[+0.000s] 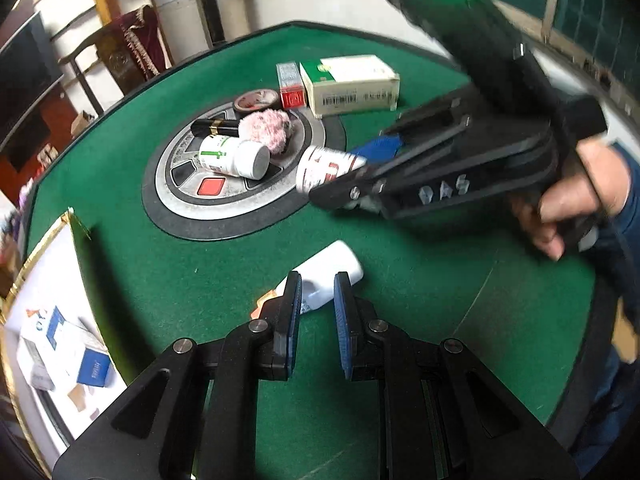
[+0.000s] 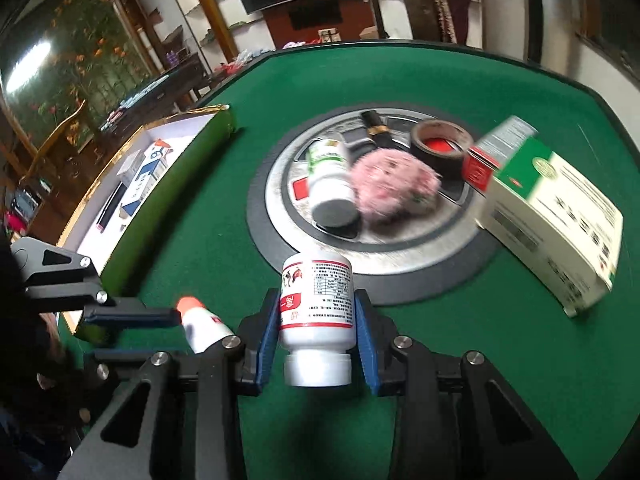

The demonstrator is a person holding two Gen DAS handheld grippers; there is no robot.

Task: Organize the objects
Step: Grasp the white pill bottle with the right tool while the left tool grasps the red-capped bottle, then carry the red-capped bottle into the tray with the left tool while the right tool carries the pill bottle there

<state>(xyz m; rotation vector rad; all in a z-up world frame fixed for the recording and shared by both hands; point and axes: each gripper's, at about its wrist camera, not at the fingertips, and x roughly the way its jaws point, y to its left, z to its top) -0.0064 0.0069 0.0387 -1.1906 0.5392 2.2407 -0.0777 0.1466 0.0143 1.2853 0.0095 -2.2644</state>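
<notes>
Counter (image 2: 400, 92) is still carrying most of the clutter: a big box (image 2: 560, 220), tape roll (image 2: 440, 148), pink puff (image 2: 392, 188) and green-label bottle (image 2: 330, 180), while the tray (image 1: 80, 248) is holding only a few boxes. Right tongs (image 2: 316, 332) are gripping a red-label bottle (image 2: 316, 300); left tongs (image 1: 318, 308), fully closed, are holding nothing above a white tube (image 1: 332, 272) lying near the counter's front.

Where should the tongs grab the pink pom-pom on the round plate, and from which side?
Grip the pom-pom across its fluffy middle, coming from above. It is a soft ball, so any pair of opposite sides should do, but the green-label bottle lies against one side and the tape roll sits close behind, which probably rules out a level approach.
</notes>
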